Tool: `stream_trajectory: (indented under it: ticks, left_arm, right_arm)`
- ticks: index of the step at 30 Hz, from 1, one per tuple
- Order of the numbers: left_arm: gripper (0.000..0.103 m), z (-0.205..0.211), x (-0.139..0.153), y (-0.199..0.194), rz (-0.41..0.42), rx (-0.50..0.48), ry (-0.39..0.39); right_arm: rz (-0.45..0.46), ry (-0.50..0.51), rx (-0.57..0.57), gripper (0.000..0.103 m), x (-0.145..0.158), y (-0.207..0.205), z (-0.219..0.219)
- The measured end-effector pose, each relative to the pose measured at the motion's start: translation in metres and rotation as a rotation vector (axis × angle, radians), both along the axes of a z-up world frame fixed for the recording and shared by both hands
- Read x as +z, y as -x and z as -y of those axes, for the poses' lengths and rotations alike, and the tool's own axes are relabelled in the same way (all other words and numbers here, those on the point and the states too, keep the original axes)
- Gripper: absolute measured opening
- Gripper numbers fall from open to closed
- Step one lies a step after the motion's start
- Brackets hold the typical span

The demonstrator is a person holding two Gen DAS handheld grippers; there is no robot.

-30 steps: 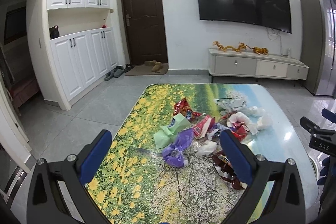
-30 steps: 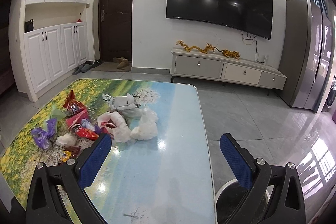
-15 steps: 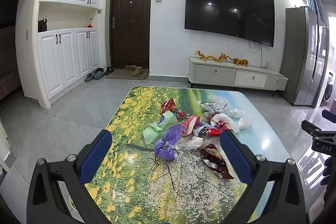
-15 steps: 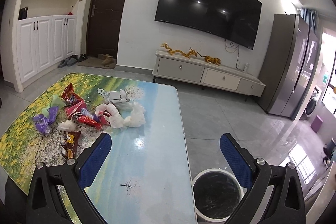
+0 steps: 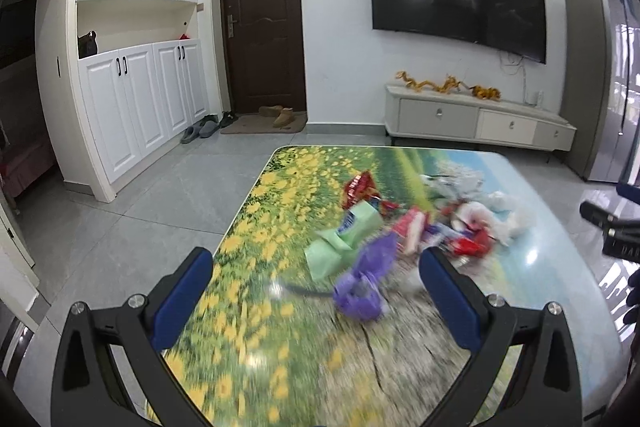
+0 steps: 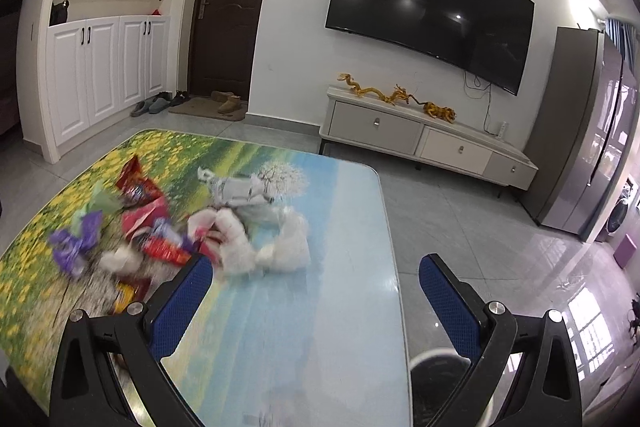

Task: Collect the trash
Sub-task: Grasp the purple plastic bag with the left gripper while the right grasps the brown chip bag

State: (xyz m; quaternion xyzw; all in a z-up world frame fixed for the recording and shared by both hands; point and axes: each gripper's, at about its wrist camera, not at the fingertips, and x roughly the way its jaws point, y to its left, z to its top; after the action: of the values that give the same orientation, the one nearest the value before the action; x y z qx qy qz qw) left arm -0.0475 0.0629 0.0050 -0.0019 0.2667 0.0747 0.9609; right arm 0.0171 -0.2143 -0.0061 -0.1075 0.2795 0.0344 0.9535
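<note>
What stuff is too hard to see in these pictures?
- Wrapper labels: trash pile smeared by motion blur, both views.
- Bin, right wrist view: mostly behind the right gripper finger and table edge.
- Right gripper, left wrist view: cut off by the frame edge.

We see a glossy printed tabletop (image 6: 328, 307) catching ceiling glare, low in the frame. On it lie crinkled shiny foil wrappers (image 6: 138, 187), a soft purple plastic wrapper (image 5: 362, 279) and crumpled white tissue paper (image 6: 240, 247). The floor tiles (image 6: 500, 239) at right look polished; the cabinets (image 5: 132, 107) at left look matt white.
</note>
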Motion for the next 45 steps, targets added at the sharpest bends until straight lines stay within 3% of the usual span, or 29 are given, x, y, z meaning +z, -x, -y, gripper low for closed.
stream_trajectory:
  ticks: [7, 12, 16, 21, 24, 30, 39, 45]
  left_arm:
    - [0.103, -0.019, 0.002, -0.108, 0.015, -0.002, -0.003]
    - [0.103, -0.015, 0.014, -0.143, 0.032, -0.028, -0.011]
    - [0.103, -0.012, 0.012, -0.133, 0.052, -0.046, -0.033]
    - [0.103, -0.007, 0.021, -0.088, 0.033, -0.037, 0.035]
    - [0.103, 0.001, 0.035, -0.062, 0.036, -0.016, -0.004]
    - [0.103, -0.005, 0.039, -0.024, 0.014, 0.051, -0.014]
    - [0.103, -0.030, 0.009, -0.076, -0.033, 0.060, 0.042]
    - [0.103, -0.027, 0.013, -0.104, -0.022, 0.035, 0.044]
  right_arm:
    - [0.024, -0.025, 0.025, 0.103, 0.003, -0.097, -0.013]
    - [0.042, -0.059, 0.032, 0.103, 0.012, -0.117, -0.012]
    - [0.068, -0.057, 0.015, 0.103, 0.017, -0.091, 0.000]
    - [0.074, -0.046, 0.017, 0.103, 0.028, -0.031, 0.013]
    - [0.065, -0.060, 0.033, 0.103, 0.031, -0.007, 0.023]
    - [0.029, -0.117, 0.025, 0.103, 0.014, 0.002, 0.040]
    - [0.001, -0.119, 0.008, 0.103, -0.007, -0.049, 0.028]
    - [0.008, -0.114, 0.034, 0.103, -0.003, -0.072, 0.017]
